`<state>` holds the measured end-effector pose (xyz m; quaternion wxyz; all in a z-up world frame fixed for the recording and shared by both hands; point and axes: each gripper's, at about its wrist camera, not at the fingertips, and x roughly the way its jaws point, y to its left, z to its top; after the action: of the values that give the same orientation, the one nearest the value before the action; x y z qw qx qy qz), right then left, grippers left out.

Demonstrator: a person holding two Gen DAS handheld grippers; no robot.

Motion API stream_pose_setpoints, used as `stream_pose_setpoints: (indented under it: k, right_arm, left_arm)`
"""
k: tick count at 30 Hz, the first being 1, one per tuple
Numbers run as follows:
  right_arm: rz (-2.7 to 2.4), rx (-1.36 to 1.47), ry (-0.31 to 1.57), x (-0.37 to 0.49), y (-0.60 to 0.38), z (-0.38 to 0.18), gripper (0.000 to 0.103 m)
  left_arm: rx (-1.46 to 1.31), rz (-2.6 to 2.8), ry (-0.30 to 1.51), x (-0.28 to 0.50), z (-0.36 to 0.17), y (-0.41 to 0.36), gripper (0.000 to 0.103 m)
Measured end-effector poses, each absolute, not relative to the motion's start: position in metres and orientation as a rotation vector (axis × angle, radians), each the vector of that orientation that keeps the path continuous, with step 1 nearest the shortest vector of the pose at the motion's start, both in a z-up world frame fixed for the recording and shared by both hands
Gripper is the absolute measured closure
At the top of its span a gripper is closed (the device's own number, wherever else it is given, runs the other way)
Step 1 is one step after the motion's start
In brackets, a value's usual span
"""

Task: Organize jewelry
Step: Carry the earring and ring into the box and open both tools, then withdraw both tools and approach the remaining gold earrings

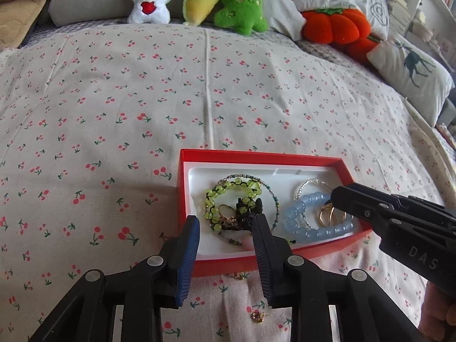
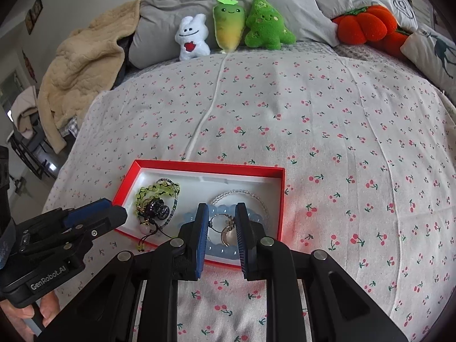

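Observation:
A red box with a white liner (image 1: pixel 188 188) (image 2: pixel 280 199) lies on the cherry-print bedspread. In it are a green bead bracelet (image 1: pixel 228 188) (image 2: pixel 154 189), a black hair claw (image 1: pixel 245 208) (image 2: pixel 155 211), a blue bead bracelet (image 1: pixel 296 213) (image 2: pixel 225 249), a clear bead bracelet (image 1: pixel 306 185) and gold hoop earrings (image 1: pixel 327 216) (image 2: pixel 226 235). My left gripper (image 1: pixel 226 225) is open over the box's near left part. My right gripper (image 2: pixel 221 213) is open, its jaws either side of the gold earrings. A small gold earring (image 1: pixel 258 316) lies on the bedspread in front of the box.
Plush toys stand at the head of the bed: a white bunny (image 2: pixel 192 38), a green-yellow carrot (image 2: pixel 229 25), a green tree (image 2: pixel 266 25) and an orange pumpkin (image 2: pixel 367 24). Grey pillows and a beige blanket (image 2: pixel 82 65) lie behind. Another small gold piece (image 1: pixel 238 276) lies by the box's front edge.

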<state>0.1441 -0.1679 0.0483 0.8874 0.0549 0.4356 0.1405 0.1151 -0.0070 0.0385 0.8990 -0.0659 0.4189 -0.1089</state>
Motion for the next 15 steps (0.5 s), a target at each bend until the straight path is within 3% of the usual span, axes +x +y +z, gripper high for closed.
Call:
stream_pose_setpoints:
  k: [15]
  right_arm:
    - [0.244,0.072,0.908,0.163,-0.152,0.049,0.082]
  left_arm:
    - [-0.086,-0.192,0.883,0.098,0.035,0.015,0.06]
